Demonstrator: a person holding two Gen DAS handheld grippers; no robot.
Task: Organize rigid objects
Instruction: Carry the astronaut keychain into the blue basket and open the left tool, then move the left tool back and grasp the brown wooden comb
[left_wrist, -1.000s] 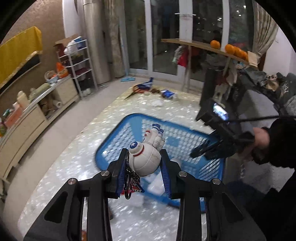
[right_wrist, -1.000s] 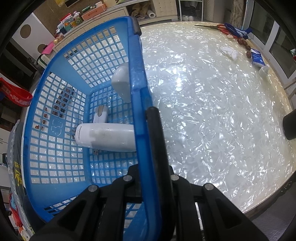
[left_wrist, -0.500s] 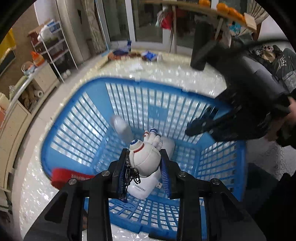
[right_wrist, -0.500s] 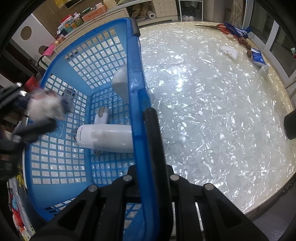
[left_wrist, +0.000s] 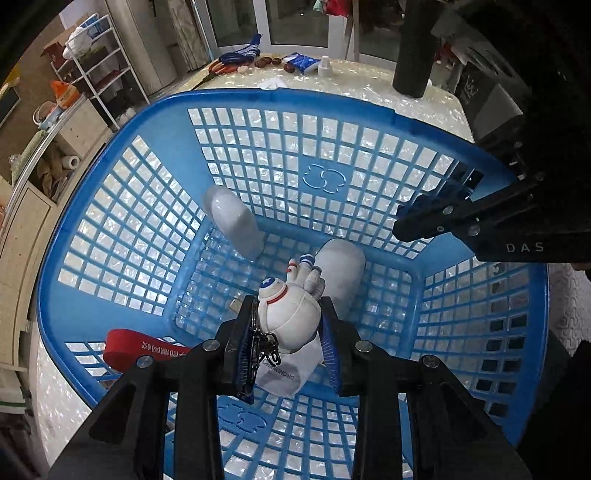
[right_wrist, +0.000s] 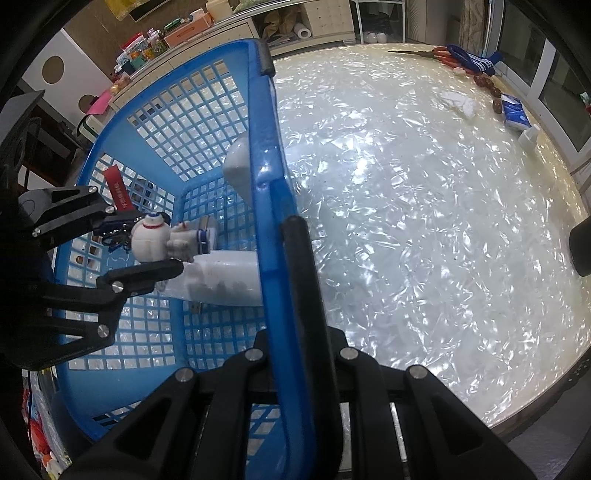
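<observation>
Astronaut figure (left_wrist: 290, 314) inside basket (left_wrist: 258, 107) walls

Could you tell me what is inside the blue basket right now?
Inside the blue basket lie a white cylinder and a pale rounded piece, leaning on a wall. The left gripper holds an astronaut figure above them, hiding part of the cylinder.

The left gripper (left_wrist: 286, 332) is clamped on a white astronaut figurine (left_wrist: 290, 310), its key chain (left_wrist: 264, 345) dangling on the left, down inside the blue lattice basket (left_wrist: 122, 206). Beneath it lies a white cylinder (left_wrist: 284, 373); another white piece (left_wrist: 234, 221) leans further back. The right gripper (left_wrist: 410, 221) pinches the basket's right rim.
</observation>
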